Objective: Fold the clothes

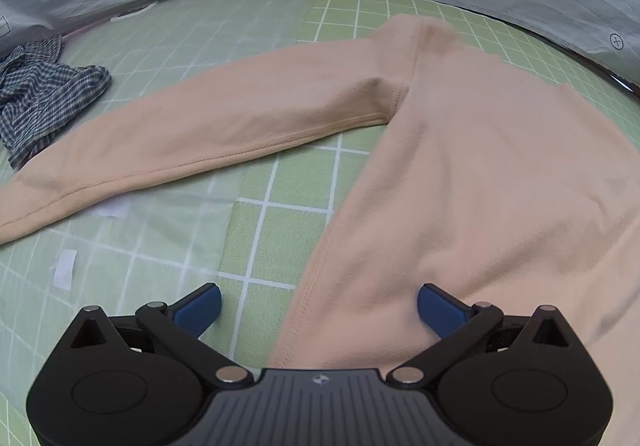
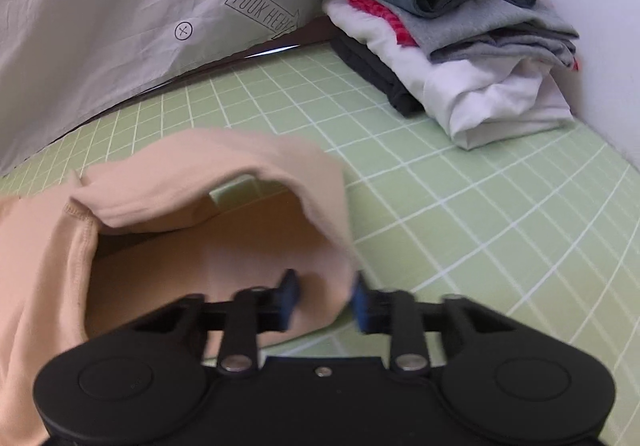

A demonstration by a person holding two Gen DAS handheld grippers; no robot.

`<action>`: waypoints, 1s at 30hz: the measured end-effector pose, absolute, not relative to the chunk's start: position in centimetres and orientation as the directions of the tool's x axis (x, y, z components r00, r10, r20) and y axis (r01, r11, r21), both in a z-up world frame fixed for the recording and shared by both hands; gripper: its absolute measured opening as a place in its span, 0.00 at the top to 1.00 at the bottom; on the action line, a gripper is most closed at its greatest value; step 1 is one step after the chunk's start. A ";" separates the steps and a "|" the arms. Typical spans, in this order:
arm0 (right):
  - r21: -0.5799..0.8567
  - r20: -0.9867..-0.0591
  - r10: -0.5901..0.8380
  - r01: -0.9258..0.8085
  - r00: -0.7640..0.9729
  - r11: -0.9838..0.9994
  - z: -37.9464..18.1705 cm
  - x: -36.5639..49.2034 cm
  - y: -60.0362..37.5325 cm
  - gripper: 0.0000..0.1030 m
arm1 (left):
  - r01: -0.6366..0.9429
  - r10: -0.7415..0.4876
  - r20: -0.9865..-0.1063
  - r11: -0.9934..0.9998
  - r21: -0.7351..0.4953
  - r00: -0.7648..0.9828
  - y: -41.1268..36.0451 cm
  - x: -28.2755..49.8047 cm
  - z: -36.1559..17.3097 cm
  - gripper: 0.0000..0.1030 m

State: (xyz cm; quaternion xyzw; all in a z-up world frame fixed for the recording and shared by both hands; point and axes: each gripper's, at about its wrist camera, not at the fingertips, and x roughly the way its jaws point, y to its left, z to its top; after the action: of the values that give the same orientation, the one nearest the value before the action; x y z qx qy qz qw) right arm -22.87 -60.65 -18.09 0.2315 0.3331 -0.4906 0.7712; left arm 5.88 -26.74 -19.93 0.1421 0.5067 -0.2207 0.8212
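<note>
A beige long-sleeved top [image 1: 480,166] lies on the green grid mat [image 1: 280,186], one sleeve [image 1: 200,134] stretched out to the left. My left gripper [image 1: 319,306] hangs open and wide over the top's lower hem, the cloth edge between its blue pads [image 1: 438,306]. In the right wrist view the top's other sleeve [image 2: 224,174] arches up in a raised loop. My right gripper [image 2: 325,300] stands at the loop's near end. Its jaws are narrow with a fold of beige cloth between them, and a gap still shows beside the blurred pads [image 2: 290,296].
A crumpled blue checked garment [image 1: 44,94] lies at the mat's far left. A stack of folded clothes [image 2: 460,46] sits at the far right of the mat [image 2: 480,226]. A grey printed sheet [image 2: 120,26] rises behind the mat.
</note>
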 end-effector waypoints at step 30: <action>-0.082 -0.705 -0.694 0.956 0.145 0.282 -17.1 -28.1 -57.5 0.30 | 0.506 -0.214 -0.898 0.862 0.011 0.384 -26.7 5.7 -20.0 0.00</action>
State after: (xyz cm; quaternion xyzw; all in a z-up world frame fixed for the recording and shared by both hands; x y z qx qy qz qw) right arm -28.08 -57.48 -17.10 0.1990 0.3292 -0.5650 0.7299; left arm 5.75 -26.67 -20.03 0.1433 0.5096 -0.2196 0.8195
